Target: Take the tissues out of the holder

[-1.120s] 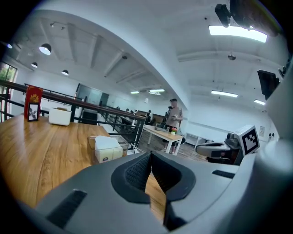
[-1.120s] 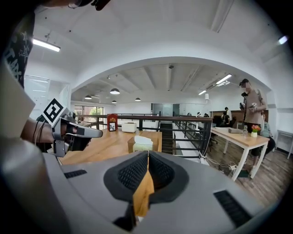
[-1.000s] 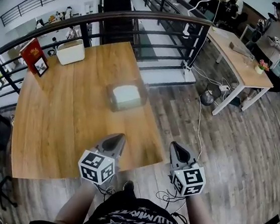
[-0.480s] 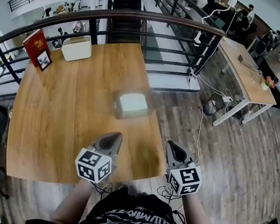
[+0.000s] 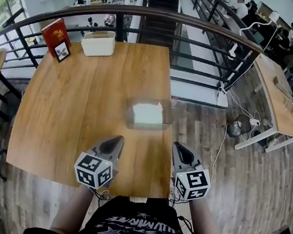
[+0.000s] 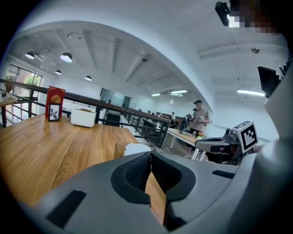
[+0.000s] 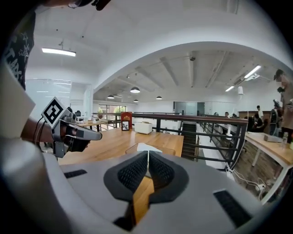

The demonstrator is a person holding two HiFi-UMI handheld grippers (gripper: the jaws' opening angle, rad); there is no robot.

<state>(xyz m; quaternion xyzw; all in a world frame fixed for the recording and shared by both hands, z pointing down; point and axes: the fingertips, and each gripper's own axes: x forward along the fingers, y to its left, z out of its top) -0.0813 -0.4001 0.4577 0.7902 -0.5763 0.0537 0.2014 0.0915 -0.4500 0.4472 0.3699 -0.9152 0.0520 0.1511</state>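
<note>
**Hovering shut before the tissue holder**

The left gripper and right gripper hang side by side at the near edge of the wooden table. Each has its jaws pressed together with nothing between them. The clear holder sits on the table at 12 o'clock from the pair, near their tips but apart from them. White tissues are stacked inside it. A white box and a red stand rest at the far edge, around 11 o'clock.

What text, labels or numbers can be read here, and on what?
None reads cleanly.
Black shirt: white lettering among stars, too warped to read.
Red box: gold emblem, print too small.
Left gripper and right gripper: square marker patterns on their cubes, no letters.
</note>
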